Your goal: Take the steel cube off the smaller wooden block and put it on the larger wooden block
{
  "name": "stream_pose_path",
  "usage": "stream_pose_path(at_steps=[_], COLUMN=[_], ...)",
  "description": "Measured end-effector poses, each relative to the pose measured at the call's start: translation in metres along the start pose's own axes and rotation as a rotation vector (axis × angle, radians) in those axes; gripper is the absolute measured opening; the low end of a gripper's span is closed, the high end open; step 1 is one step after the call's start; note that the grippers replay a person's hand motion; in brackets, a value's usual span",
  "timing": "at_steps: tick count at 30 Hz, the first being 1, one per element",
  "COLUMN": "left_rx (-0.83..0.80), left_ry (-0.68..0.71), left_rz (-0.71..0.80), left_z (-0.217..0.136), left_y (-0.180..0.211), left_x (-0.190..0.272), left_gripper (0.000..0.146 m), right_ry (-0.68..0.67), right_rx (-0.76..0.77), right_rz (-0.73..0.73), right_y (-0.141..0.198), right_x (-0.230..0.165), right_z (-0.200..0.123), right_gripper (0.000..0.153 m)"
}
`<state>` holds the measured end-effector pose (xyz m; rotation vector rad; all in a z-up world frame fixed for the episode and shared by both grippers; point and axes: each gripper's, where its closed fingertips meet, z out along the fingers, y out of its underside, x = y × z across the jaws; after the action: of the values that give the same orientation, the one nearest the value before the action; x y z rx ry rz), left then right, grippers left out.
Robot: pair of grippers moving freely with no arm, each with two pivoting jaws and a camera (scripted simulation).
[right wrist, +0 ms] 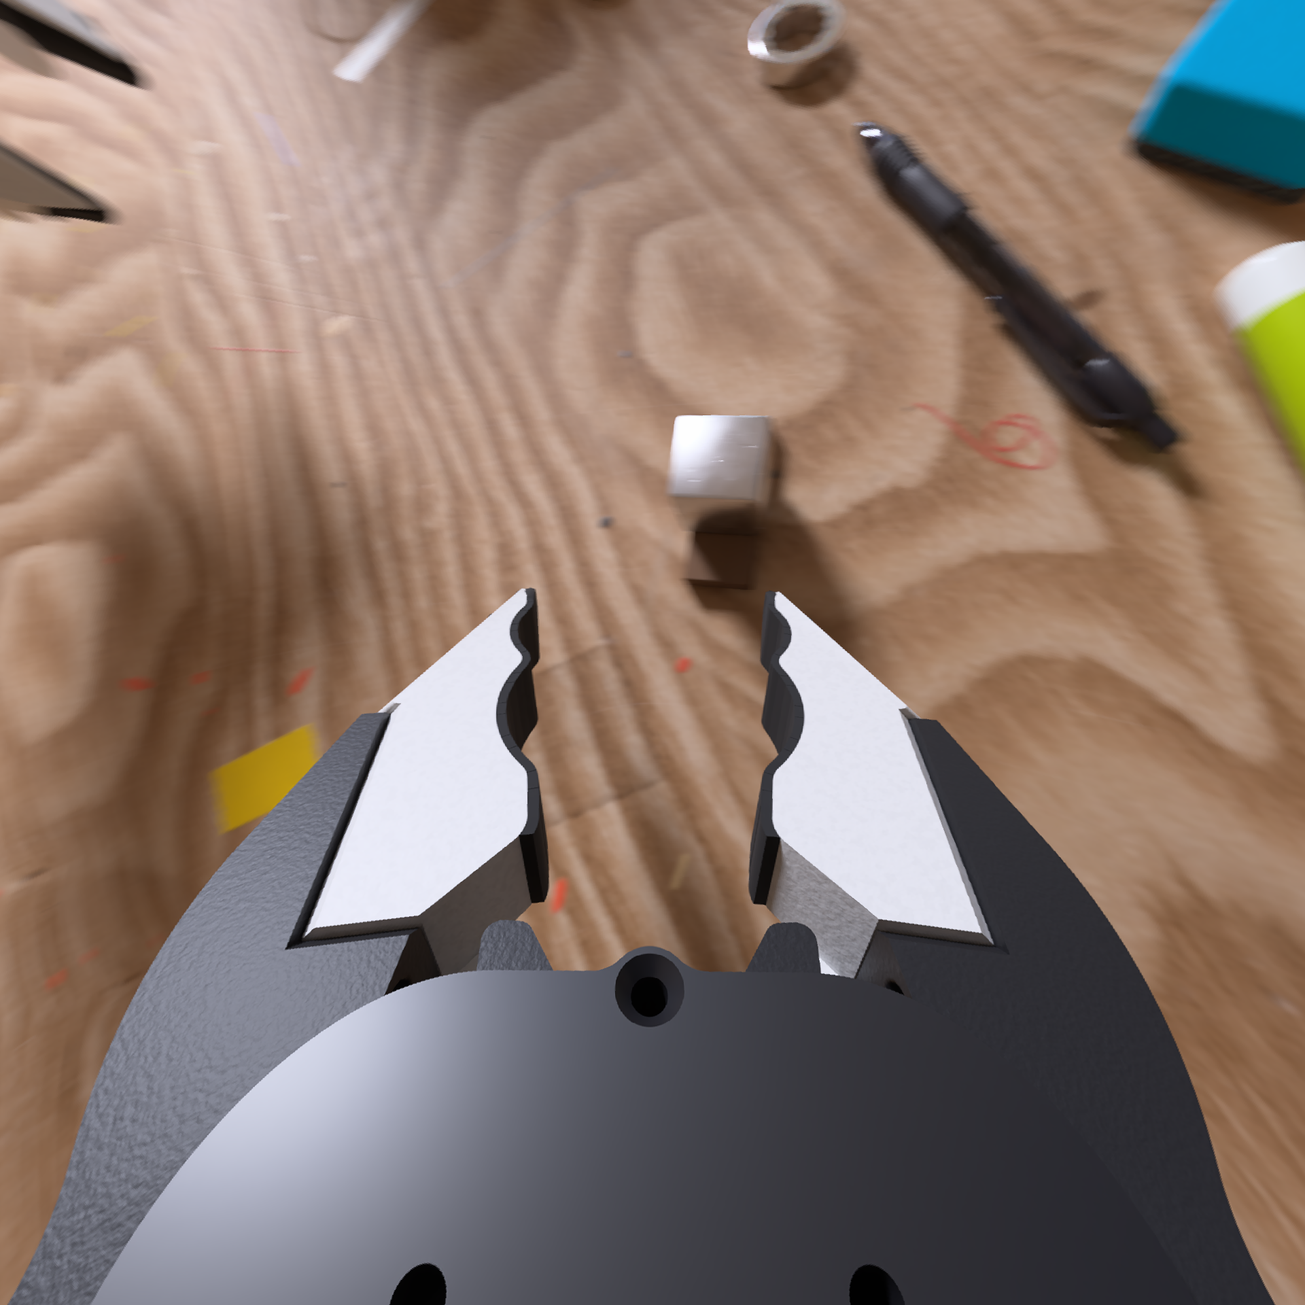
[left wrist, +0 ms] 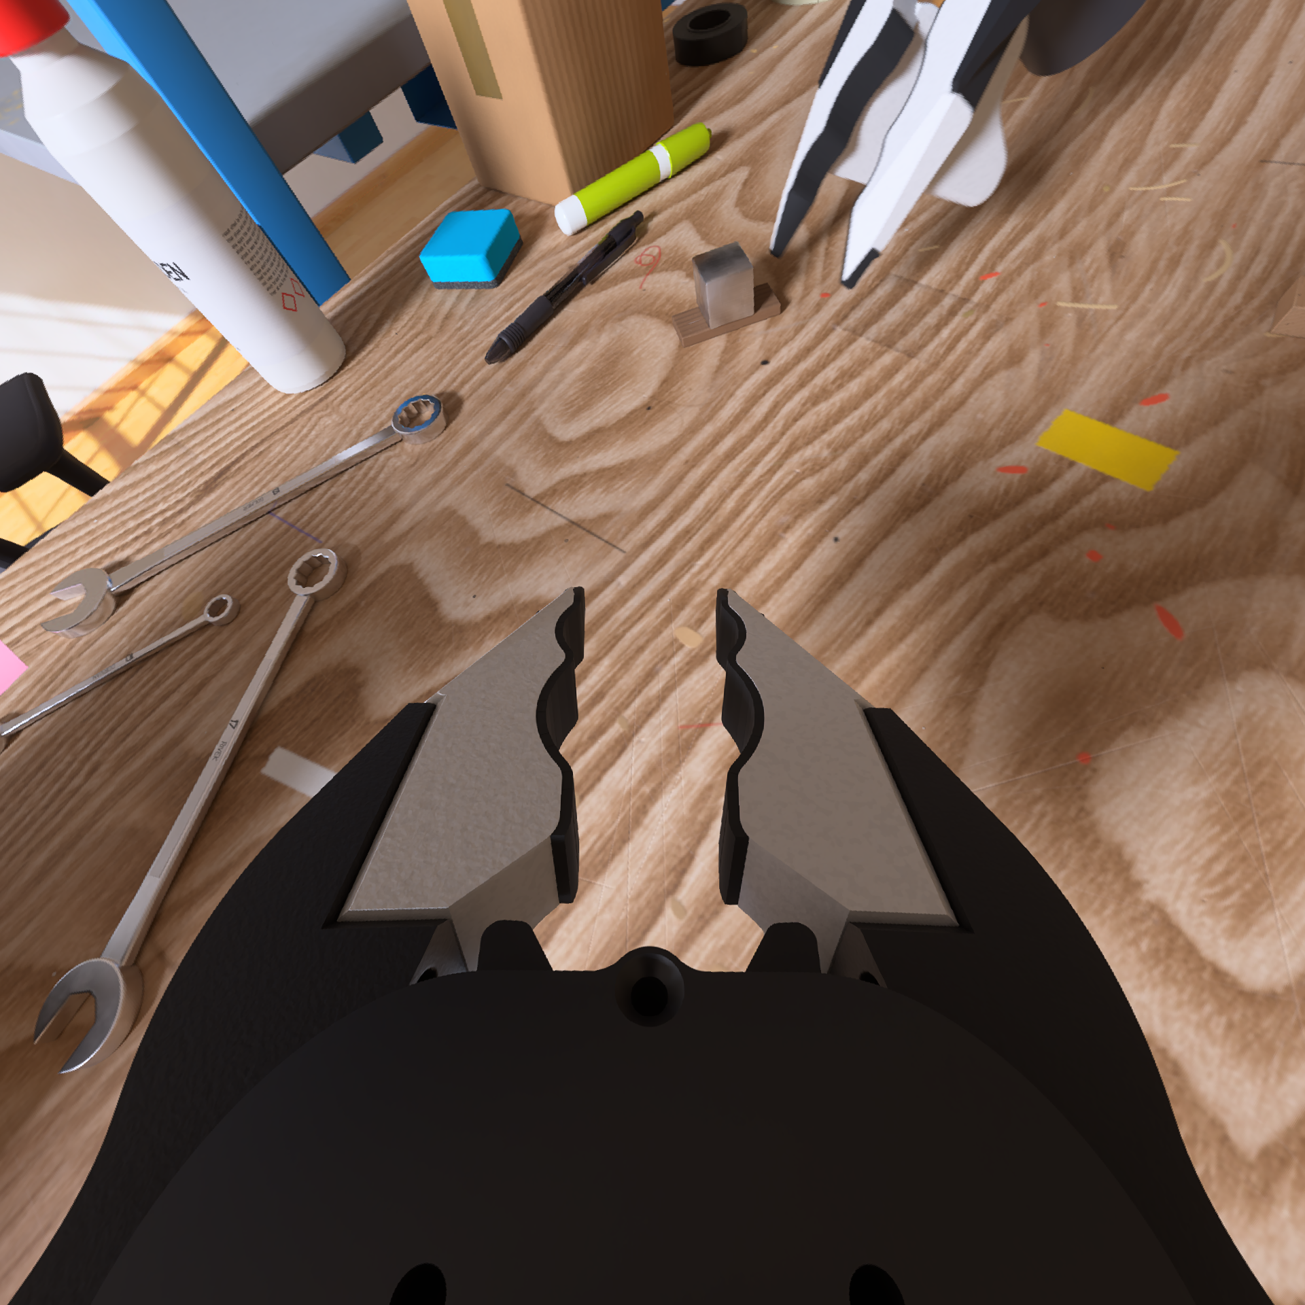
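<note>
The steel cube (left wrist: pixel 722 282) sits on the smaller wooden block (left wrist: pixel 731 321), a thin slab, far ahead in the left wrist view. My left gripper (left wrist: pixel 650 597) is open and empty, low over bare table, well short of the cube. My right gripper (left wrist: pixel 815 263) shows there just right of the cube, fingers pointing down. In the right wrist view the cube (right wrist: pixel 719 459) stands on the block (right wrist: pixel 724 561) just beyond my open, empty right gripper (right wrist: pixel 651 597). That view is blurred. No larger wooden block shows in either view.
Left of the cube lie a black pen (left wrist: pixel 565 286), a green highlighter (left wrist: pixel 632 176) and a blue eraser (left wrist: pixel 469 247). A cardboard box (left wrist: pixel 551 92) and a white bottle (left wrist: pixel 176 212) stand behind. Wrenches (left wrist: pixel 247 508) lie left, near the table edge. A yellow patch (left wrist: pixel 1105 448) is on the right.
</note>
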<state>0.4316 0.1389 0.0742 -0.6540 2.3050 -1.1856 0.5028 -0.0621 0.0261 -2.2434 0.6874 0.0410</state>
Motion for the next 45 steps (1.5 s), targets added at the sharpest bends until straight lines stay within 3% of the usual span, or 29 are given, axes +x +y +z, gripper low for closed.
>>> stream_pose_path(at_steps=[1,3,8,11,16,19,20,27,31,34,38,41,45], left_rx=[0.001,0.004,-0.006,-0.015,0.010,0.032,0.032,0.028,0.045,0.048,0.060,0.070,0.065], left_ry=[-0.001,-0.001,0.009,0.006,0.005,-0.014,-0.019,-0.029,-0.023,-0.016,-0.002,0.038,0.084], left_rz=[-0.002,-0.006,-0.014,-0.009,0.000,0.024,0.032,0.060,0.057,0.061,0.075,0.059,0.029], left_z=[0.000,-0.001,0.003,0.005,0.003,-0.002,-0.003,-0.004,-0.006,-0.006,-0.007,-0.004,0.001], left_y=[0.000,0.000,0.003,0.005,0.001,-0.005,-0.006,-0.007,-0.011,-0.012,-0.016,-0.017,-0.014], left_x=[-0.001,-0.002,-0.001,-0.001,0.000,0.000,0.000,0.002,0.004,0.007,0.016,0.025,0.033], left_gripper=[0.037,0.037,0.037,0.037,0.036,0.035,0.035,0.035,0.035,0.035,0.035,0.035,0.035], right_ry=[-0.061,-0.053,0.183,0.218,0.249,0.284,0.286,0.310,0.322,0.400,0.546,0.646,0.705], right_rx=[0.002,0.052,0.086,0.084,0.051,0.005,-0.011,-0.019,0.096,0.169,0.228,0.257,0.294], right_rz=[0.010,-0.001,-0.083,-0.073,-0.026,-0.057,-0.057,-0.086,-0.085,-0.053,0.146,0.335,0.456], right_y=[-0.001,-0.005,-0.016,-0.023,-0.027,-0.027,-0.027,-0.026,-0.030,-0.012,0.052,0.102,0.131], right_x=[-0.011,-0.016,0.010,0.014,0.022,0.024,0.023,0.012,-0.012,-0.042,-0.086,-0.113,-0.135], right_z=[-0.001,-0.005,-0.004,0.008,0.028,0.028,0.028,0.021,-0.015,-0.060,-0.103,-0.112,-0.103], right_gripper=[0.060,0.060,0.069,0.075,0.059,0.031,0.027,0.027,0.027,0.027,0.027,0.027,0.027])
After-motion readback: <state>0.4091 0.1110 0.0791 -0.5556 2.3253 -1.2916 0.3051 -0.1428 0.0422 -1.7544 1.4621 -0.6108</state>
